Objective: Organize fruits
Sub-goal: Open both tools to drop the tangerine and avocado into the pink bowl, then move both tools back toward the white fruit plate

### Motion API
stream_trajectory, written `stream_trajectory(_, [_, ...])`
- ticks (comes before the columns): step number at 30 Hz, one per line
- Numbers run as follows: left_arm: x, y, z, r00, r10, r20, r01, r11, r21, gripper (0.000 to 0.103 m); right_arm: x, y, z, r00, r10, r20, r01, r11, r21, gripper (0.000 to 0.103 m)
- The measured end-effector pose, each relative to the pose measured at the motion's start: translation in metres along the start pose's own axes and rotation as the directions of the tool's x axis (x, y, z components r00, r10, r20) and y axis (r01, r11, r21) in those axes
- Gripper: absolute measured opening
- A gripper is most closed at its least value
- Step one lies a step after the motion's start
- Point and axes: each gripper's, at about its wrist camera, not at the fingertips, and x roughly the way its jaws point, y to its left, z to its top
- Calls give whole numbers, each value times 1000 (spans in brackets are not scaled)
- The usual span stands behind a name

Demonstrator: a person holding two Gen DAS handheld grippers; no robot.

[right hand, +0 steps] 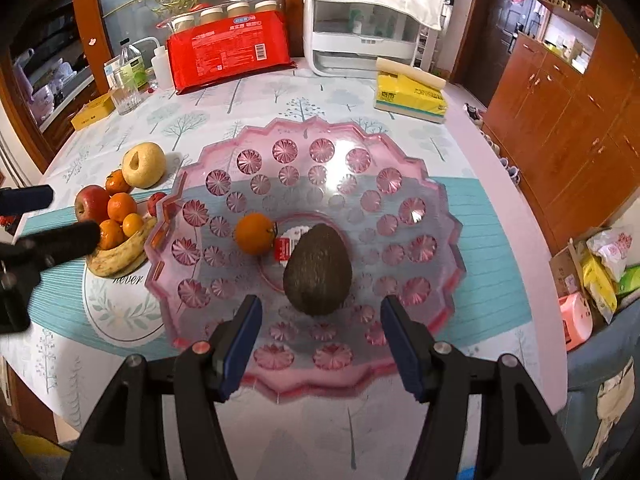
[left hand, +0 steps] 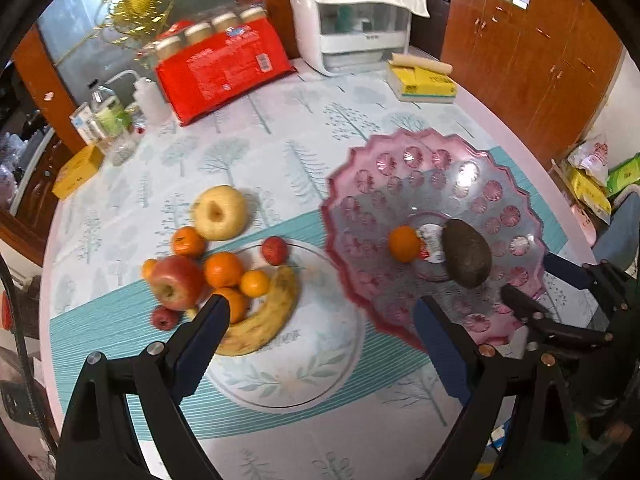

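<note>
A scalloped pink glass bowl (left hand: pixel 400 148) (right hand: pixel 304 128) holds a dark avocado (left hand: pixel 466 254) (right hand: pixel 318 268) and an orange (left hand: pixel 404 243) (right hand: pixel 255 233) beside a red-and-white sticker. To its left, a white plate (left hand: pixel 296 380) (right hand: pixel 120 312) carries a banana (left hand: pixel 264 320) and several tangerines (left hand: pixel 224 269). A red apple (left hand: pixel 176 284) and a yellow apple (left hand: pixel 219 211) lie at its edge. My left gripper (left hand: pixel 320 312) hangs open above the plate, with nothing between its pads. My right gripper (right hand: pixel 320 310) stands open above the bowl's near side, just short of the avocado.
At the back stand a red snack pack (left hand: pixel 224 70), a white appliance (left hand: pixel 352 20), a yellow tissue pack (left hand: pixel 424 84) and bottles (left hand: pixel 108 116). A yellow box (left hand: pixel 78 170) sits by the left table edge. Wooden cabinets (right hand: pixel 560 120) and bags on the floor are on the right.
</note>
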Motion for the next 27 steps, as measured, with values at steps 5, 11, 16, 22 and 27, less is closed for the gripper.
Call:
stream_trajectory(5, [-16, 22, -9, 1000, 23, 13, -22, 1000, -15, 92, -8, 5, -1, 1000, -15, -7, 15, 1000, 8, 62])
stream_trajectory(11, [-36, 50, -16, 999, 3, 34, -1, 998, -56, 92, -26, 18, 5, 999, -37, 26, 37, 999, 2, 62])
stream_trajectory(16, [-53, 77, -15, 998, -10, 64, 17, 995, -102, 92, -39, 39, 13, 998, -38, 54, 40, 999, -23, 62])
stream_trajectory(22, [-70, 112, -12, 994, 7, 110, 9, 989, -147, 92, -52, 66, 23, 996, -17, 84, 20, 999, -38, 62])
stream_trajectory(27, [-68, 144, -16, 994, 58, 98, -39, 982, -182, 92, -54, 88, 29, 996, 14, 88, -12, 1000, -24, 62])
